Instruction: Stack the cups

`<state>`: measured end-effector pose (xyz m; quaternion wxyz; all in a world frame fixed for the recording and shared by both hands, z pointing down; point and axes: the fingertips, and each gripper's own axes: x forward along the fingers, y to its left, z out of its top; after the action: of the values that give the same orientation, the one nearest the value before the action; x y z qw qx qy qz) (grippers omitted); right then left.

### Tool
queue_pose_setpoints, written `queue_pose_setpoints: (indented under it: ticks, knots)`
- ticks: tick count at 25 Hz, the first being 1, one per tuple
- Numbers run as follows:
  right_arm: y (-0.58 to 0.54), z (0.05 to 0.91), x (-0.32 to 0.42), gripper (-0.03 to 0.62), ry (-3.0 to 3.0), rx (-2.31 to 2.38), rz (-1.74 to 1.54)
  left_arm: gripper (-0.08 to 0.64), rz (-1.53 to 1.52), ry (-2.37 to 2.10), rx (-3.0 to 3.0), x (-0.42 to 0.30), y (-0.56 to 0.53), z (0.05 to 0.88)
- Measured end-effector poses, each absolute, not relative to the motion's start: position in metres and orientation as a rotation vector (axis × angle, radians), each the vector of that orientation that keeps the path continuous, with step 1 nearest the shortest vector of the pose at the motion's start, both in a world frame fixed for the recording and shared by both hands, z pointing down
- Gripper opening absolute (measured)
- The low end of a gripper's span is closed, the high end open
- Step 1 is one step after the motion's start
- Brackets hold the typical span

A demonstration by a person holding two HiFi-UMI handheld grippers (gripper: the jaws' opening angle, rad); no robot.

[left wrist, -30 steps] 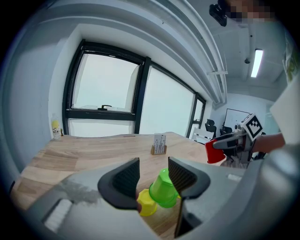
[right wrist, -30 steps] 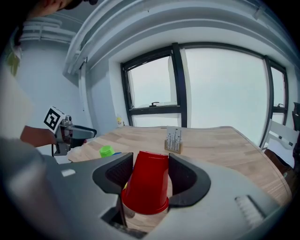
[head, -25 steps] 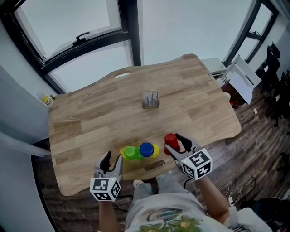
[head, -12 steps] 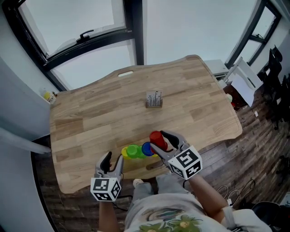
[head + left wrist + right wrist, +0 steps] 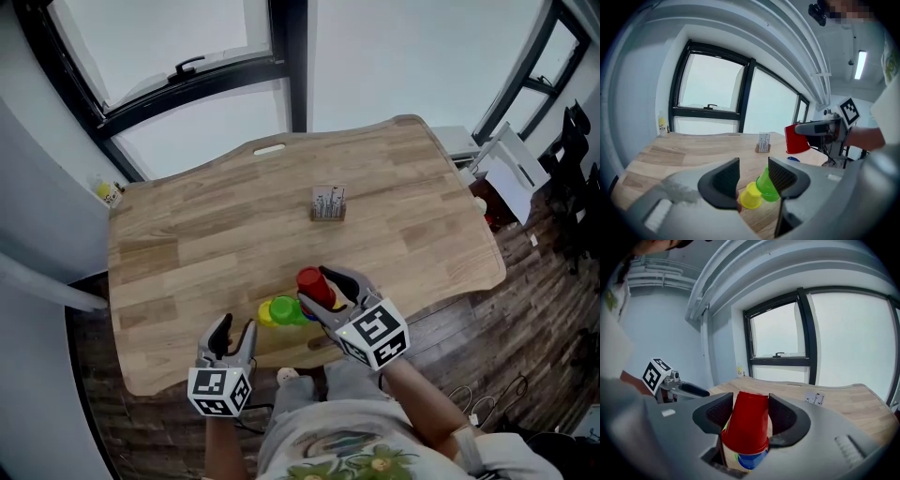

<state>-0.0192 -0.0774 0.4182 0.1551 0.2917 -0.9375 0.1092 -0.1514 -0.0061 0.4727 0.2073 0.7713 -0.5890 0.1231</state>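
An upside-down red cup (image 5: 311, 283) hangs above the table, and my right gripper (image 5: 327, 292) is shut on it. In the right gripper view the red cup (image 5: 747, 423) fills the space between the jaws, with the blue cup (image 5: 750, 460) showing just below its rim. On the wooden table (image 5: 206, 244) a green cup (image 5: 284, 309) and a yellow cup (image 5: 266, 314) stand side by side, left of the red one. My left gripper (image 5: 231, 339) rests open near the front edge, short of the yellow cup (image 5: 751, 196) and green cup (image 5: 765, 183).
A small card stand (image 5: 328, 203) sits in the middle of the table. A yellow bottle (image 5: 108, 192) stands on the sill at far left. Large windows run behind the table; chairs and a white board (image 5: 511, 159) stand at the right.
My right gripper has carried the red cup leftward and a little up, from right of the blue cup to over it. The left gripper has stayed put.
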Motion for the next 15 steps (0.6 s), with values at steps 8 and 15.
queue_pose_setpoints:
  ticks: [8,15]
  knots:
    - [-0.074,0.42,-0.042,0.241,-2.685,0.834,0.289,0.204,0.352,-1.615,2.18,-0.159,-0.011,0.47]
    - [-0.07,0.424,-0.054,0.241,-2.687,0.893,0.251,0.204,0.381,-1.566,2.235,-0.166,-0.015,0.47]
